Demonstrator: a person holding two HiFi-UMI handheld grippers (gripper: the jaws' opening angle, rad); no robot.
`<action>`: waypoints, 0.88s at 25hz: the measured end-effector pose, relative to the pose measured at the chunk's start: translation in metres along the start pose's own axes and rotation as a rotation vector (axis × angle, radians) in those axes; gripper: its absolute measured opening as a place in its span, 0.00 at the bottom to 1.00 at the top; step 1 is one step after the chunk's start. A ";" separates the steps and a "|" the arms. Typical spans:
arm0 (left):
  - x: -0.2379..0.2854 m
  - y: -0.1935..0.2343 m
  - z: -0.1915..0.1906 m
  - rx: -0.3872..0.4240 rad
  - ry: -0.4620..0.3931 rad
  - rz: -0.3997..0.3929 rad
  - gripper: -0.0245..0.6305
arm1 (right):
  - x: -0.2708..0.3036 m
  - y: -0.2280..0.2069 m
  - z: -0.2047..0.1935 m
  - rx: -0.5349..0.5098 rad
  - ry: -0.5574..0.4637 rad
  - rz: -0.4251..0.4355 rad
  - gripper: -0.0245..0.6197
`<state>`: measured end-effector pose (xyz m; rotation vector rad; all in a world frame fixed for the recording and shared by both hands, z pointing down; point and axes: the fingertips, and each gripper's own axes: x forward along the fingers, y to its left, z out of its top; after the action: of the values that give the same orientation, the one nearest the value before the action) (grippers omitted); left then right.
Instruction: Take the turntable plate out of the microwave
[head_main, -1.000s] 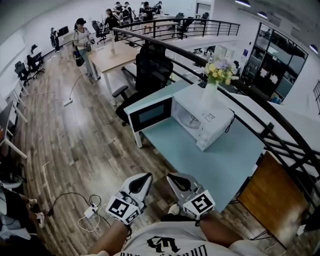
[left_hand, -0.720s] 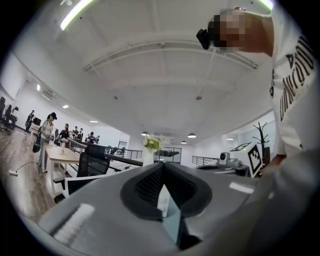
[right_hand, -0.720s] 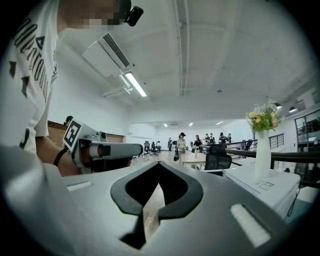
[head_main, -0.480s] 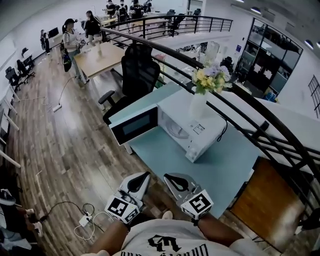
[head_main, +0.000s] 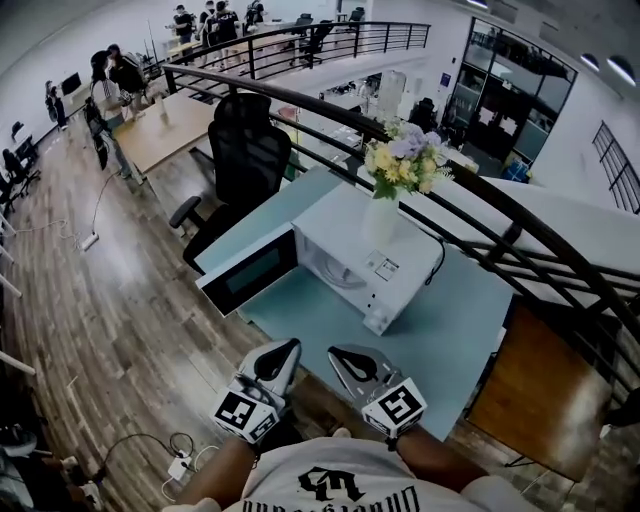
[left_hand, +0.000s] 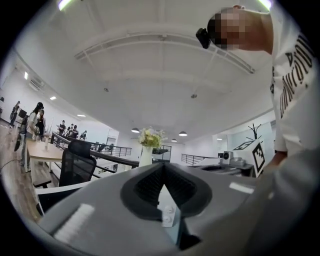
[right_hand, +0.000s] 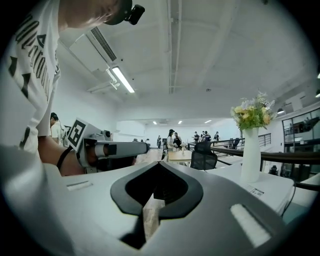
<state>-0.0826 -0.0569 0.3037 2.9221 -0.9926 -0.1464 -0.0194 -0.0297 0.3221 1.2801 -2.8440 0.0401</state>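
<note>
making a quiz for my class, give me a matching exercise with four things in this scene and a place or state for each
Things:
1. white box-shaped microwave
2. dark-windowed microwave door
3. tall white vase of yellow flowers
4. black mesh office chair

Places or states:
A. standing on the microwave's top
B. on the pale blue table
C. on the wooden floor, beyond that table
D. swung open

Pairs: 1-B, 2-D, 3-A, 4-C

Microwave cavity (head_main: 333, 262) contents too small to tell, far people (head_main: 215, 22) tiny
</note>
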 end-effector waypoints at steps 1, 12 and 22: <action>0.005 0.002 0.000 -0.001 0.003 -0.011 0.11 | 0.001 -0.004 0.000 0.003 0.000 -0.011 0.04; 0.045 0.059 0.000 -0.010 0.021 -0.169 0.11 | 0.056 -0.040 0.000 0.020 0.015 -0.154 0.04; 0.055 0.122 0.008 -0.014 0.024 -0.300 0.11 | 0.119 -0.054 0.003 0.015 0.034 -0.287 0.04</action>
<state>-0.1134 -0.1873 0.3018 3.0332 -0.5418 -0.1289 -0.0582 -0.1549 0.3234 1.6586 -2.6064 0.0765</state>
